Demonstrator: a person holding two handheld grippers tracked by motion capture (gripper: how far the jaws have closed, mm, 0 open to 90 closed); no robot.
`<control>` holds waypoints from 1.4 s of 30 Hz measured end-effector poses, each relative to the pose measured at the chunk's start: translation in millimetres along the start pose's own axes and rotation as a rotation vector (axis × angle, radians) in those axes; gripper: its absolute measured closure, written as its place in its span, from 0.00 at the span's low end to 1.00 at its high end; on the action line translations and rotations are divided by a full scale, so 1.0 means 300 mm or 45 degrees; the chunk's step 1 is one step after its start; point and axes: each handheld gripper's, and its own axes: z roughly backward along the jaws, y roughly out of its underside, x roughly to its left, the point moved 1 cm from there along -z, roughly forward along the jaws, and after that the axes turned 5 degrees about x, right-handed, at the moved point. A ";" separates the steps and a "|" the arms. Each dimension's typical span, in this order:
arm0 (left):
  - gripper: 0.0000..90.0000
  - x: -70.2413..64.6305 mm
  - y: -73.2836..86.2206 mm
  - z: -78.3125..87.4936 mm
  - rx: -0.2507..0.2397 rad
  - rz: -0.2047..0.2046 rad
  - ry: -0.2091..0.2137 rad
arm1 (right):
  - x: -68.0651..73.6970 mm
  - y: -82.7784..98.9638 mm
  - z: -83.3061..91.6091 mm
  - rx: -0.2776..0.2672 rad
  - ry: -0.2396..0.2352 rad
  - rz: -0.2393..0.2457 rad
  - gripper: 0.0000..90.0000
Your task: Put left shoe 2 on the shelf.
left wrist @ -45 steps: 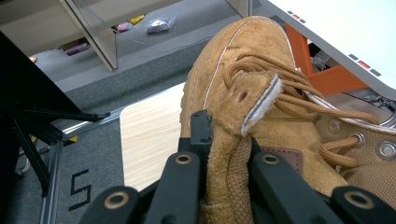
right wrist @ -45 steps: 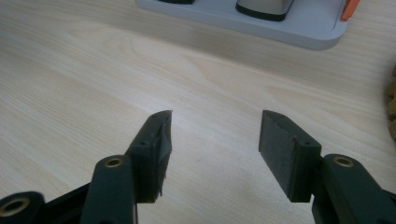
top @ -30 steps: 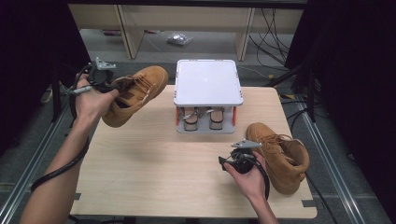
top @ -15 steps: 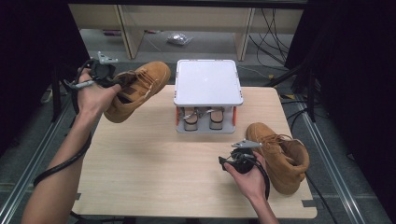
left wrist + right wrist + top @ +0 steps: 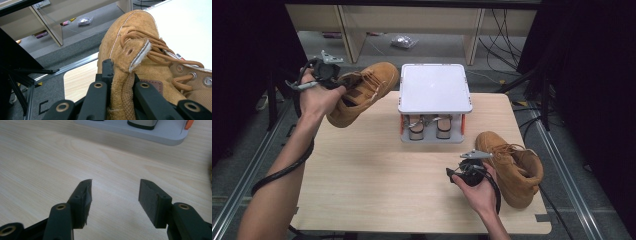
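Clamped in my left claw point(image 5: 117, 82) by its collar, the tan suede lace-up boot point(image 5: 362, 92) hung above the table's far-left corner, toe aimed toward the white rack.

Table: pale wood-grain top point(image 5: 362, 170), rounded corners, standing on a grey floor.
Floor: grey carpet point(image 5: 432, 50) beyond the table's far edge; a crumpled clear plastic wrapper point(image 5: 402, 41) lies on it.
Rails: metal rails point(image 5: 247, 165) run along the table's left and right edges.
Furniture: a light wooden shelf frame point(image 5: 343, 25) stands past the far edge.
Cables: black cables point(image 5: 502, 35) hang and trail near the far right corner.
Surround: dark curtains point(image 5: 242, 50) on both sides.
Light: even, from overhead.
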 end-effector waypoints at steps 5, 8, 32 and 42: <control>0.93 -0.006 -0.013 0.000 -0.008 -0.008 -0.001 | -0.001 0.001 0.001 0.001 0.003 0.004 0.50; 0.93 -0.008 -0.020 0.002 -0.007 -0.015 0.000 | -0.008 -0.001 -0.005 -0.027 0.001 0.039 0.50; 0.93 -0.038 -0.079 0.012 -0.038 -0.021 0.015 | 0.000 0.002 -0.001 -0.019 -0.004 0.002 0.50; 0.93 -0.056 -0.104 0.014 -0.057 -0.019 0.027 | 0.002 0.003 0.001 -0.005 0.001 -0.024 0.50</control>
